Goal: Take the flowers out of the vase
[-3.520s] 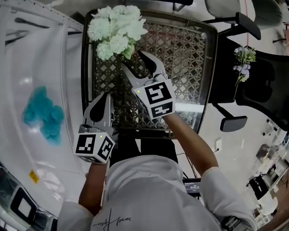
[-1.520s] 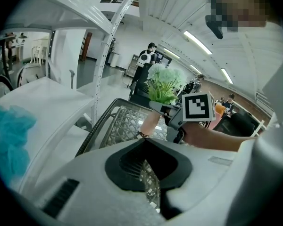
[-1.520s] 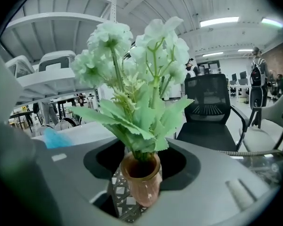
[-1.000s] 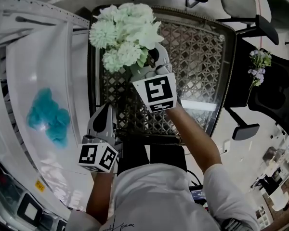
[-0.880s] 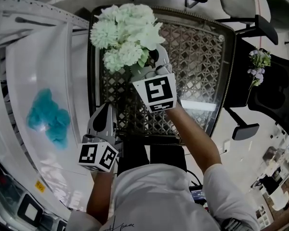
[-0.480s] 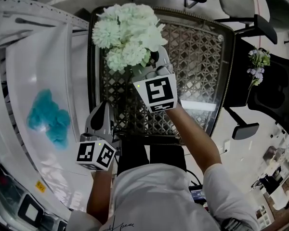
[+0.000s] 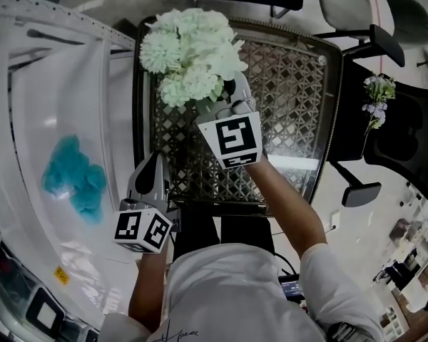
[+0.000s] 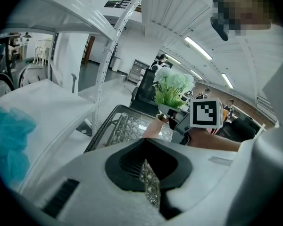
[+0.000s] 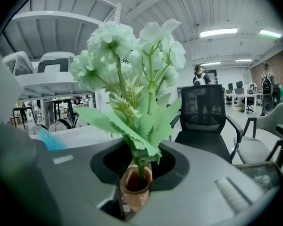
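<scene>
A bunch of pale green-white flowers [image 7: 189, 52] stands in a small terracotta vase [image 9: 134, 185] over the dark metal mesh table [image 7: 285, 105]. In the right gripper view the flowers [image 9: 132, 55] rise straight up out of the vase. My right gripper [image 7: 225, 95] is tucked under the blooms, its jaws closing, with the vase between them and touching both sides. The left gripper view shows the vase [image 8: 153, 127] beside the right gripper [image 8: 177, 114]. My left gripper [image 7: 153, 161] hangs shut and empty at the table's near left corner, well short of the flowers.
A white shelf unit [image 7: 50, 105] runs along the left, with a teal fluffy thing [image 7: 71, 177] lying on it. Black office chairs [image 7: 392, 141] stand to the right, one carrying a small purple posy [image 7: 374, 98]. Another black chair [image 9: 205, 112] stands beyond the table.
The right gripper, open below the flowers earlier, has gone in under the blooms and closed round the vase. The left gripper has hardly moved.
</scene>
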Demonstrator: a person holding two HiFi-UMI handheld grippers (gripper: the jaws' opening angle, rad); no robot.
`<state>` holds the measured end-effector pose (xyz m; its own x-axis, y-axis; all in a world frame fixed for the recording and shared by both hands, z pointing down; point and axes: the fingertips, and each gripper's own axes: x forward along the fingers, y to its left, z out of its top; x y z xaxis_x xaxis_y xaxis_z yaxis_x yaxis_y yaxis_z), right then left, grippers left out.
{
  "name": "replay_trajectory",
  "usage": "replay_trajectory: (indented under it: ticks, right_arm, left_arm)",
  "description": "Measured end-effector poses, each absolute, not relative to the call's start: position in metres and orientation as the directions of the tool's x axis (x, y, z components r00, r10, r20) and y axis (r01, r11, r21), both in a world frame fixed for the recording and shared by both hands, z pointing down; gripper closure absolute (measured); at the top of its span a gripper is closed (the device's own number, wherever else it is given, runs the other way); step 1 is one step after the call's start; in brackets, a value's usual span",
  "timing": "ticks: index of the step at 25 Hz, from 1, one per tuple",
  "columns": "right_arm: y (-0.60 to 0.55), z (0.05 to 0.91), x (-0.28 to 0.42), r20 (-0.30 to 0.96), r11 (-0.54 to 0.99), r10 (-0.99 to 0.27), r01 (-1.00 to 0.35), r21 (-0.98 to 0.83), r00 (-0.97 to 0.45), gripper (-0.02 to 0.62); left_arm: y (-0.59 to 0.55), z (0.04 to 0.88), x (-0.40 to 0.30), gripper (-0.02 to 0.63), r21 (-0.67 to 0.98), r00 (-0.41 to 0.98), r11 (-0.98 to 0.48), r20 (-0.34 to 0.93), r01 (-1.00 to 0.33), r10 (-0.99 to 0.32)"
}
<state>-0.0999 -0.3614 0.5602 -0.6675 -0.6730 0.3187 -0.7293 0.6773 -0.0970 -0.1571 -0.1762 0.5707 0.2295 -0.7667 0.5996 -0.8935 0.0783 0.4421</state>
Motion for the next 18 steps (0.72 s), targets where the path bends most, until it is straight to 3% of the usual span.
replay_trajectory:
  ticks: [18]
  right_arm:
    - [-0.356, 0.539, -0.104, 0.322, 0.677, -0.679, -0.732, -0.073, -0.660, 0.502]
  left_arm:
    - [-0.178, 0.550, -0.166, 0.606, 0.454, 0.231, 0.064, 0.564, -0.889, -0.793]
